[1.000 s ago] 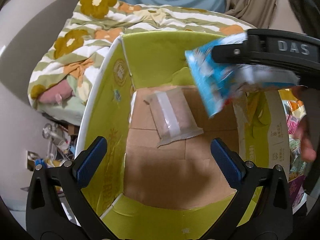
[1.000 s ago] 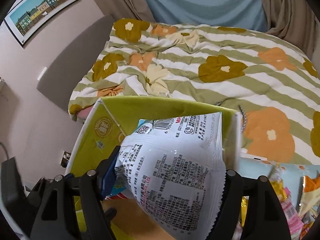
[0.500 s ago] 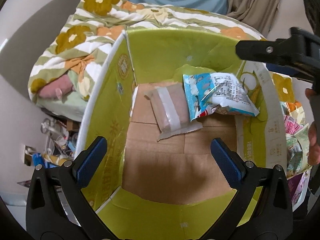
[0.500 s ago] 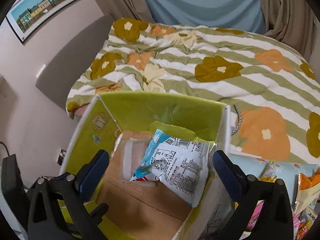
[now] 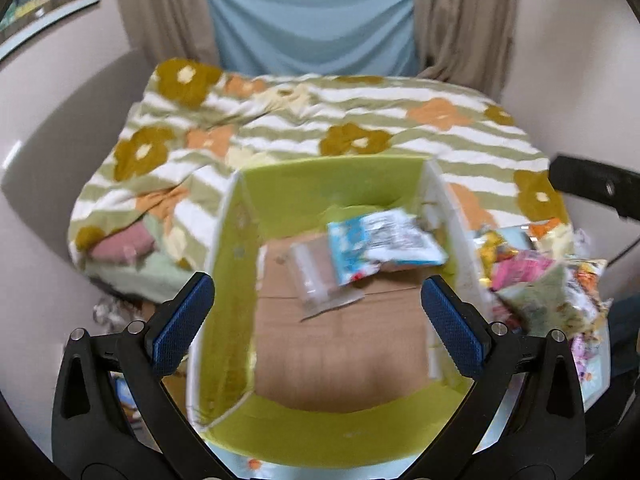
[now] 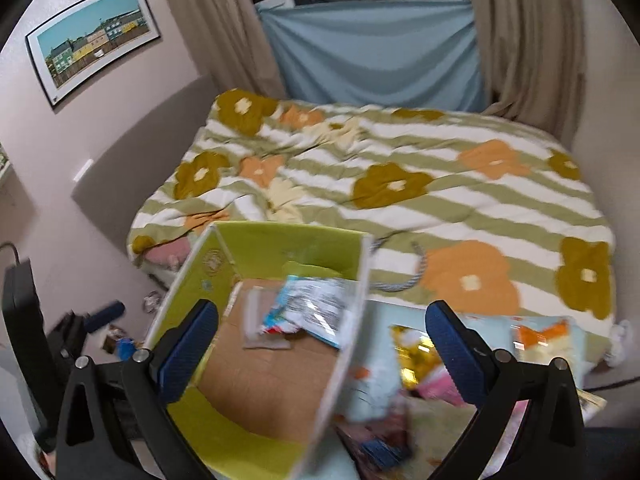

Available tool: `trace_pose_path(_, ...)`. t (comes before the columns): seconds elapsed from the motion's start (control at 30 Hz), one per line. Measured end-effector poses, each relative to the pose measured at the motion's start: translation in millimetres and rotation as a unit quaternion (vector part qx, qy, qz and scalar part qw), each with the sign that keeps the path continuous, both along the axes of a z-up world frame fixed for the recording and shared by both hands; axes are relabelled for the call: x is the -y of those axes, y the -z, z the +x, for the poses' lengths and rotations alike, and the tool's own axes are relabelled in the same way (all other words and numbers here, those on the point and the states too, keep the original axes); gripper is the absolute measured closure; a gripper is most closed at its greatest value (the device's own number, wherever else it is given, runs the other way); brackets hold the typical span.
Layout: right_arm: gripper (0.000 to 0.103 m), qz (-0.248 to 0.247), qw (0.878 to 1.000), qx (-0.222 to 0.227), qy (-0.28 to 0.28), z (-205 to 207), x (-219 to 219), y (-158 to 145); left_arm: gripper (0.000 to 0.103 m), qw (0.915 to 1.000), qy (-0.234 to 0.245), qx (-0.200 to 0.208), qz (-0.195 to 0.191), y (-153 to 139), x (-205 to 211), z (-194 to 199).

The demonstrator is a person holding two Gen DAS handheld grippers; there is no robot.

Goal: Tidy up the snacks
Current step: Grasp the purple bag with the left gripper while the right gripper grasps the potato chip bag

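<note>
An open lime-green cardboard box (image 5: 240,280) (image 6: 188,280) stands by the bed. Inside, at its far end, lie a blue-and-white snack bag (image 5: 384,246) (image 6: 312,308) and a clear taped packet (image 5: 316,284) (image 6: 260,328), the bag partly over the packet. My left gripper (image 5: 316,320) hangs open above the box with nothing between its blue pads. My right gripper (image 6: 320,348) is open and empty, above the box's right wall. A heap of loose snack packets (image 5: 540,276) (image 6: 420,364) lies right of the box. One black arm of the right gripper (image 5: 592,188) shows at the left wrist view's right edge.
A bed with a green-striped flowered quilt (image 6: 400,184) lies behind the box. A blue cloth (image 6: 376,52) hangs between beige curtains. A framed picture (image 6: 92,48) is on the left wall. Small clutter (image 6: 116,336) sits on the floor left of the box.
The right gripper opened and let the blue-and-white bag fall into the box, where it now lies on the clear packet. Both grippers have risen and pulled back from the box.
</note>
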State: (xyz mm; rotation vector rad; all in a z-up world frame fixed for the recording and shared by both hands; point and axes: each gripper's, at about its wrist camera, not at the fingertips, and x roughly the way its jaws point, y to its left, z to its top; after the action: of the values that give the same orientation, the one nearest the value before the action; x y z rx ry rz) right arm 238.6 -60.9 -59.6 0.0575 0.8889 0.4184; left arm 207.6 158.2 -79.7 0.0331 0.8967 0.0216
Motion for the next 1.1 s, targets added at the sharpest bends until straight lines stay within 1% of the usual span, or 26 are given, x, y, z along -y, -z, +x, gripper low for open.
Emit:
trace_pose_path(0.07,0.0,-0.004,1.0,0.006,0.017,-13.6,16.4,-4.4,0.0,0.9998,0.016,0.007,-0.001,-5.3,14.2,-2.2)
trace_pose_path(0.17,0.0,0.004,0.999,0.002,0.044,-35.8,55.2,-8.1,0.0,0.9991,0.042,0.012,-0.002,-8.9,42.4,-9.4)
trace_pose_path(0.23,0.0,0.007,0.998,0.001,0.06,-46.2,76.6,-9.3,0.0,0.9983,0.056,0.016,-0.002,-9.3,62.9,-17.7)
trace_pose_path(0.3,0.0,0.003,0.997,0.005,0.083,-62.6,108.4,-8.9,0.0,0.9974,0.07,0.02,-0.002,-8.5,86.5,-29.4)
trace_pose_path(0.43,0.0,-0.014,0.994,0.005,0.104,-84.6,154.7,-2.6,0.0,0.9963,0.084,0.012,-0.017,-0.8,130.8,-50.2)
trace_pose_path(0.53,0.0,-0.007,0.993,-0.006,0.117,-102.1,196.7,9.7,0.0,0.9952,0.093,-0.005,-0.03,8.8,167.0,-64.8)
trace_pose_path(0.67,0.0,-0.008,0.991,-0.021,0.129,-124.2,241.9,29.0,0.0,0.9926,0.112,-0.026,-0.038,27.6,215.1,-88.8)
trace_pose_path(0.77,0.0,-0.013,0.991,-0.034,0.132,-136.1,266.5,47.0,0.0,0.9878,0.137,-0.054,-0.05,50.5,251.4,-101.2)
trace_pose_path(0.83,0.0,-0.019,0.99,-0.049,0.131,-143.4,281.3,64.9,0.0,0.985,0.151,-0.063,-0.055,65.9,271.1,-107.0)
trace_pose_path(1.0,0.0,-0.013,0.988,-0.077,0.133,-151.6,304.4,108.5,0.0,0.9793,0.177,-0.088,-0.044,108.0,313.0,-113.8)
trace_pose_path(1.1,0.0,-0.008,0.987,-0.088,0.132,-154.0,307.1,128.6,0.0,0.9784,0.183,-0.092,-0.023,126.5,325.1,-112.3)
